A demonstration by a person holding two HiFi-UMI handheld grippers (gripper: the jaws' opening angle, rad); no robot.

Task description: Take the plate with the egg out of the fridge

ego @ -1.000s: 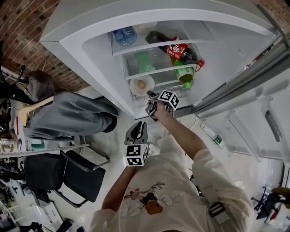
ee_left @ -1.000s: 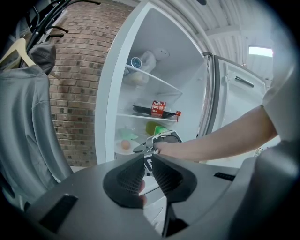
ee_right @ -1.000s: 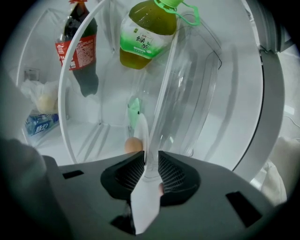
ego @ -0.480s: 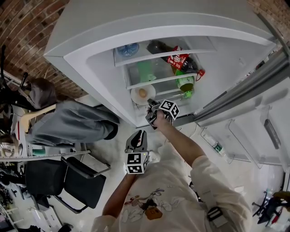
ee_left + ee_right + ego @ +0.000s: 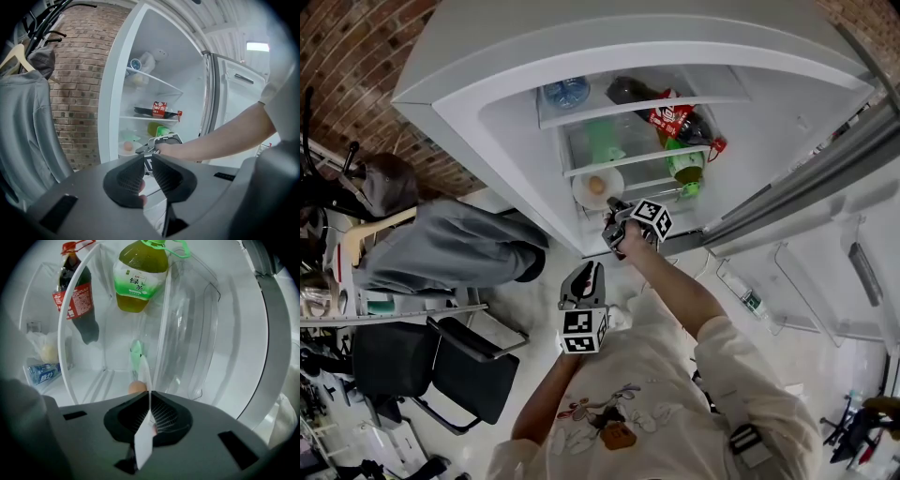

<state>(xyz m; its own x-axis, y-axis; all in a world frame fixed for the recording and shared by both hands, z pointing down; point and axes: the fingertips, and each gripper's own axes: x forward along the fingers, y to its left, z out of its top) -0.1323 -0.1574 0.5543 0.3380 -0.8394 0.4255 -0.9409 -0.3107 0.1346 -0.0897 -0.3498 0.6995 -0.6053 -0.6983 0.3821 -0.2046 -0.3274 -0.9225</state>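
Brick wall: one red-brown brick wall (image 5: 356, 47) stands behind and to the left of the fridge.
Fridge: one tall white fridge (image 5: 487, 122) stands open, its one white door (image 5: 825, 187) swung wide to the right.
Garment: one grey garment on a hanger (image 5: 441, 248) hangs left of the fridge.
Chair: one black chair (image 5: 427, 361) stands on the floor below the garment.
Shelves: two clear shelves (image 5: 619, 157) show above the plate's level.
Bottles: three in all. One clear water bottle with a blue label (image 5: 565, 92) lies on the top shelf. One dark cola bottle with a red label (image 5: 670, 117) lies on the shelf below it. One green tea bottle with a green cap (image 5: 684, 167) sits lowest, just right of the plate.
Tongs: two pairs. The right tongs (image 5: 149, 404) reach into the fridge and are clamped on the near rim of the plate, which runs edge-on between the jaws. The left tongs (image 5: 147, 161) hang outside the fridge, below the right arm, jaws drawn together on nothing.
Plate: one round white plate (image 5: 585, 195) is inside the fridge, low on the left, under the two clear shelves.
Egg: one pale brown egg (image 5: 598, 185) lies on the plate, just beyond the right tongs' tips.
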